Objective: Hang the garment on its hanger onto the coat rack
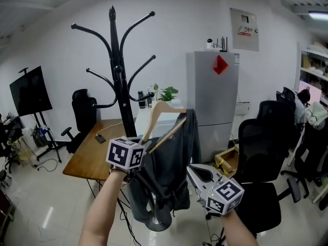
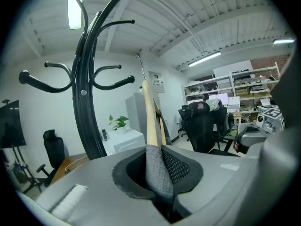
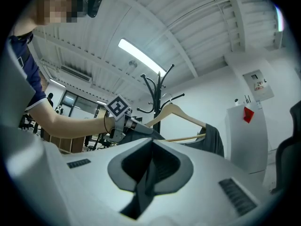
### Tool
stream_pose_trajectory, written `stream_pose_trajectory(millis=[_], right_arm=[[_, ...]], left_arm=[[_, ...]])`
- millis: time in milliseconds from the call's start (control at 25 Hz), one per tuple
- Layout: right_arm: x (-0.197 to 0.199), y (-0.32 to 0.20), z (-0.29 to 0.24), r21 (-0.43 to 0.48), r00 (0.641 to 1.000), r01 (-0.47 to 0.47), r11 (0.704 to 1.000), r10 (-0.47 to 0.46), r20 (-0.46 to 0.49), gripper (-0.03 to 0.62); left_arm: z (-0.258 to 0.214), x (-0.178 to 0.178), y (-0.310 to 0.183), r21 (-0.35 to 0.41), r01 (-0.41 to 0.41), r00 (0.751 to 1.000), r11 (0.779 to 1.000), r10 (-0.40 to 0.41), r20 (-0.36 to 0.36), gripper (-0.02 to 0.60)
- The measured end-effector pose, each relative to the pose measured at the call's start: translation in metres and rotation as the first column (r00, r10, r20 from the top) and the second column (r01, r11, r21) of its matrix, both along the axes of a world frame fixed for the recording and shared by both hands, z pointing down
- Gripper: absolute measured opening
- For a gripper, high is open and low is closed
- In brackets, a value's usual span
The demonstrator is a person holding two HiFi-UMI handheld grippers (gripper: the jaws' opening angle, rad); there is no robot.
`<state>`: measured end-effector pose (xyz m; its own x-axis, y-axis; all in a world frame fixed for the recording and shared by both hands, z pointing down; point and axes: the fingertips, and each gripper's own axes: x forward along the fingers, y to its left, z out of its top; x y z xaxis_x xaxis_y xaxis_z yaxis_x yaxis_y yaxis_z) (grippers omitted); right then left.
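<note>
A black coat rack point(image 1: 119, 81) with curved arms stands behind the desk; it fills the left of the left gripper view point(image 2: 84, 102). A wooden hanger point(image 1: 156, 118) carries a dark grey garment point(image 1: 166, 163), tilted, just right of the rack's pole and below its arms. My left gripper point(image 1: 146, 148) is shut on the hanger's cloth-covered end; grey fabric point(image 2: 157, 173) is pinched between the jaws and the wooden arm point(image 2: 149, 117) rises from them. My right gripper point(image 1: 189, 169) is lower right of the garment, shut and empty point(image 3: 151, 147). The right gripper view shows the hanger point(image 3: 176, 111) and the left gripper point(image 3: 129, 125).
A wooden desk point(image 1: 92, 155) stands behind the rack, with a plant point(image 1: 166, 93) on a white unit. A grey refrigerator point(image 1: 212, 96) is at the back right, black office chairs point(image 1: 261, 137) to the right. A screen on a stand point(image 1: 29, 90) is far left.
</note>
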<state>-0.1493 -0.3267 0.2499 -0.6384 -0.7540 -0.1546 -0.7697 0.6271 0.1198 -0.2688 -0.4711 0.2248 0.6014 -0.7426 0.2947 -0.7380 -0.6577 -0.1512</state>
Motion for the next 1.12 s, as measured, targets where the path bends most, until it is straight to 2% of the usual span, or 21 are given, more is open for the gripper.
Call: stream_pose_trajectory(millis=[320, 600, 880, 1120], right_arm=[[0.019, -0.033, 0.011, -0.038, 1.000, 0.030, 0.999, -0.030, 0.010, 0.002], [0.009, -0.047, 0.022, -0.065, 0.996, 0.093, 0.994, -0.093, 0.004, 0.002], [-0.004, -0.051, 0.032, -0.088, 0.990, 0.142, 0.986, -0.142, 0.007, 0.002], [-0.009, -0.053, 0.039, -0.103, 0.987, 0.160, 0.982, -0.161, 0.002, 0.002]], left_arm=[[0.022, -0.009, -0.032, -0.051, 0.097, 0.995, 0.994, -0.097, -0.003, 0.054], [0.042, -0.038, -0.034, -0.072, 0.189, 0.981, 0.979, -0.191, -0.018, 0.054], [0.054, -0.054, -0.032, -0.079, 0.234, 0.972, 0.969, -0.235, -0.008, 0.055], [0.058, -0.062, -0.030, -0.046, 0.264, 0.964, 0.963, -0.263, 0.024, 0.055]])
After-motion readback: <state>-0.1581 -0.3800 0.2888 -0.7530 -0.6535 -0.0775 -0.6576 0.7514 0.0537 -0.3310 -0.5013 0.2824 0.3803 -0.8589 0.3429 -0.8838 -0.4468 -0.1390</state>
